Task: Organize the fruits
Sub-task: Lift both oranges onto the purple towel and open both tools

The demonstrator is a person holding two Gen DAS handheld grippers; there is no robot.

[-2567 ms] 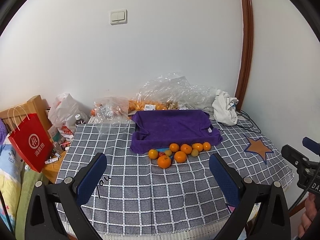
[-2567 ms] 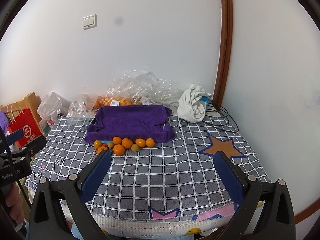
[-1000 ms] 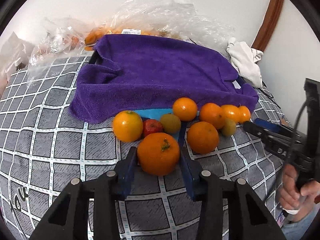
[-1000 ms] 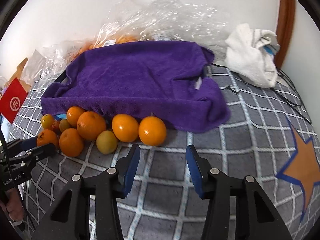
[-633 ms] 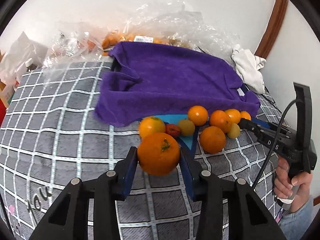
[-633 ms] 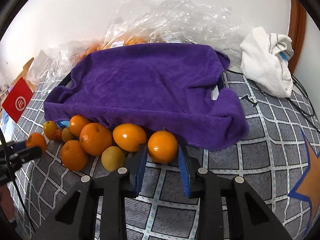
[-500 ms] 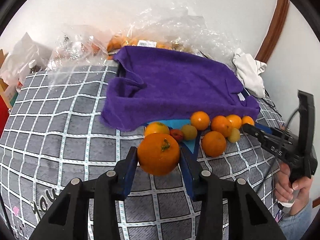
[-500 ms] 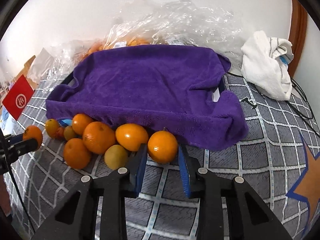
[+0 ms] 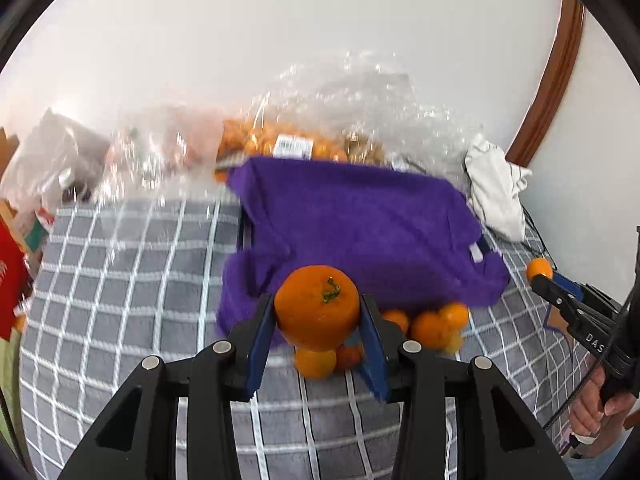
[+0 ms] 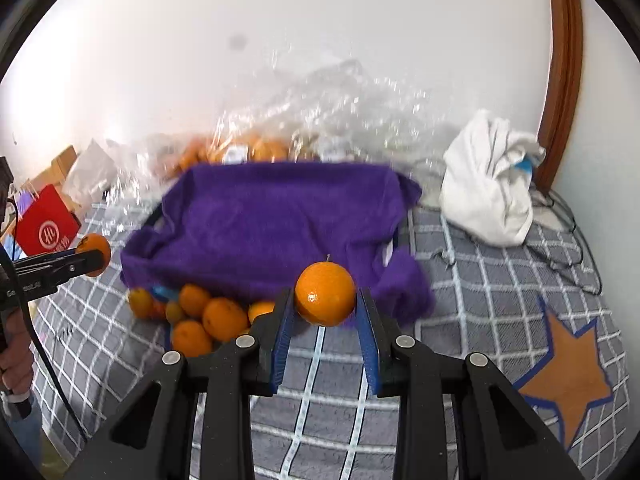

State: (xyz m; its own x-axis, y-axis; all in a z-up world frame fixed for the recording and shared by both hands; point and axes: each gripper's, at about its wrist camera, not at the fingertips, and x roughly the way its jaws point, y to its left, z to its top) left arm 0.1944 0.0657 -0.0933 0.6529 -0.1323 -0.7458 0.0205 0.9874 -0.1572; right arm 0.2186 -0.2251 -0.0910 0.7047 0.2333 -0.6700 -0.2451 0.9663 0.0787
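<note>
Gripping a large orange (image 9: 317,307) between its blue pads, the left gripper (image 9: 316,330) is hovering over the near edge of the purple towel (image 9: 360,232), above loose fruit (image 9: 430,326) lying on the checked cloth (image 9: 120,300). The right gripper (image 10: 325,320) is likewise clamping a smaller orange (image 10: 325,294) in front of the towel's near right corner. Beyond the towel, clear bags (image 9: 352,120) are sitting against the wall; a white cloth (image 10: 490,184) is lying to the towel's right.
</note>
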